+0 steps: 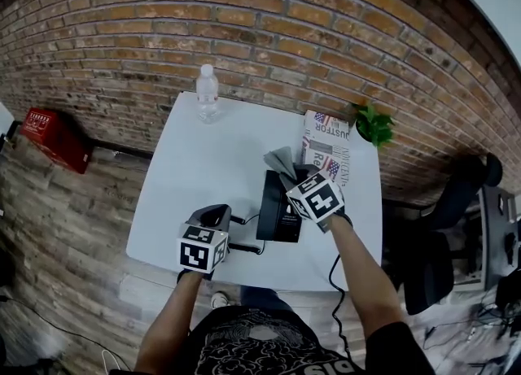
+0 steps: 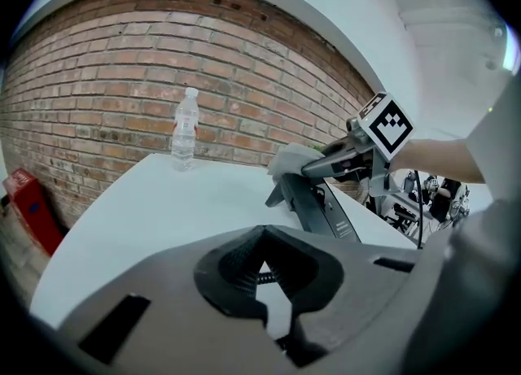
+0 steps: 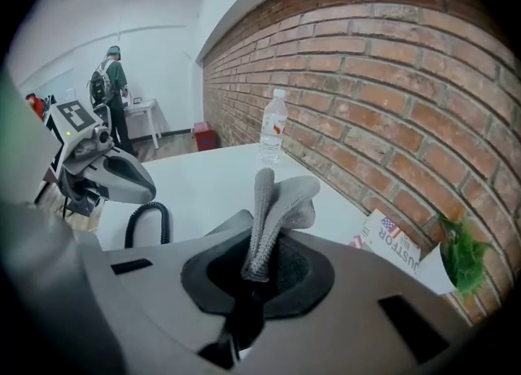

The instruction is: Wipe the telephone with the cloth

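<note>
**Right gripper clamping the cloth at the telephone; left gripper closed low on the cord**

The right gripper point(image 1: 295, 176) is clamping the cloth point(image 3: 273, 211). Its jaws are pressing together on the grey fabric, and the folds are standing up and out beyond the jaw tips. The right forearm is reaching forward and inward from the person's right side, with the marker cube facing up. The telephone point(image 1: 277, 211) is lying directly under this gripper on the white table point(image 1: 203, 162). The cloth is resting at the telephone's far end, just ahead of the jaws.

The left gripper point(image 1: 240, 233) is sitting nearer the person, beside the telephone's left edge, with the left forearm reaching in from below. Its jaws are drawn almost together, and a coiled cord point(image 2: 260, 277) is showing in the narrow gap between them.

A water bottle point(image 1: 207, 93) is standing well ahead of the left gripper, by the brick wall. A newspaper point(image 1: 326, 141) is lying just ahead of the right gripper.
</note>
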